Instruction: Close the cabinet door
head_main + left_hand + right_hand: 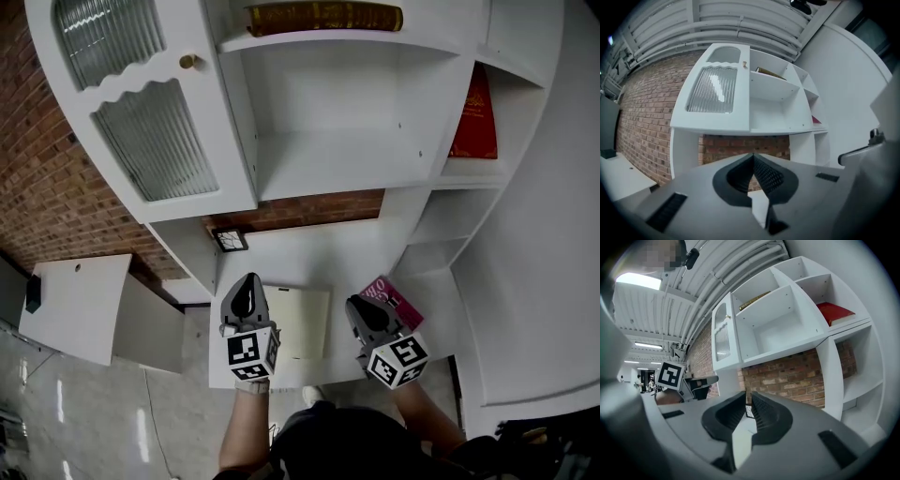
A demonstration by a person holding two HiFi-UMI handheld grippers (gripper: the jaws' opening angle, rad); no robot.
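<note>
Both claws are low over the desk (309, 253), pointing at the cabinet. The left claw (248, 283) has its jaws pressed tight together with nothing in them. The right claw (362, 306) is drawn almost closed, with only a thin slit left, and it is empty too.

The cabinet door (141, 112) hangs wide open, above and to the left of the left claw and well apart from it. It's further still from the right claw.

That door looks like a stiff painted panel on hinges, probably light and free-swinging. The paint is smooth, so a pushing jaw could slide. The ribbed glass is the fragile part and best left alone. I'd push on the solid frame at the free edge by the knob (188, 62), or pinch the knob itself.

Now the count:
- One door and one brass knob.
- Two glass panes, the upper one (108, 37) and the lower one (155, 141).
- Three books: a brown book (323, 17) up on the top shelf ahead, a red book (473, 117) up to the right of the right claw, and a pink book (394, 302) just beside the right claw.
- One pale notebook (298, 323) between the claws.
- One small picture frame (230, 240) just ahead of the left claw.
</note>
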